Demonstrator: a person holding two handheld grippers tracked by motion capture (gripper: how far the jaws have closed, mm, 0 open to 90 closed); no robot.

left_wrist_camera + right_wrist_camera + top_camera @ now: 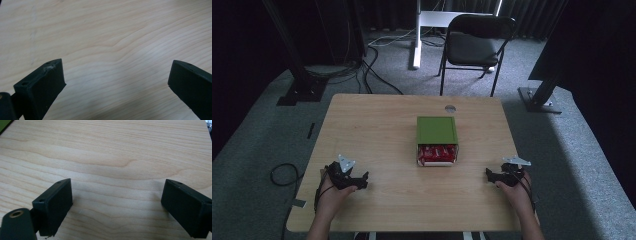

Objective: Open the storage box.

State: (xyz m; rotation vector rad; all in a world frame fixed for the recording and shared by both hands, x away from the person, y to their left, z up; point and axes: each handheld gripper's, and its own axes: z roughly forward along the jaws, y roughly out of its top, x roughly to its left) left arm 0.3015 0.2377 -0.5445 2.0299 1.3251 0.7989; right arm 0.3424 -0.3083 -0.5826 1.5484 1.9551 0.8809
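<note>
Both claws gape empty — left claw (pixel 362 181) and right claw (pixel 490 175) near the worktop (pixel 377 125) front edge, bare wood between. Green box (pixel 437 131) sits mid-worktop, well apart — long axis front-to-back, open end with red packets (pixel 437 154) facing the person.

I note grey carpet (pixel 257 130), a black folding chair (pixel 474 42) beyond the wooden table (pixel 377 125), dark curtains (pixel 387 12), and floor cables (pixel 377 75).

Red packets (pixel 437 154) half hidden under green box lid (pixel 436 130).
</note>
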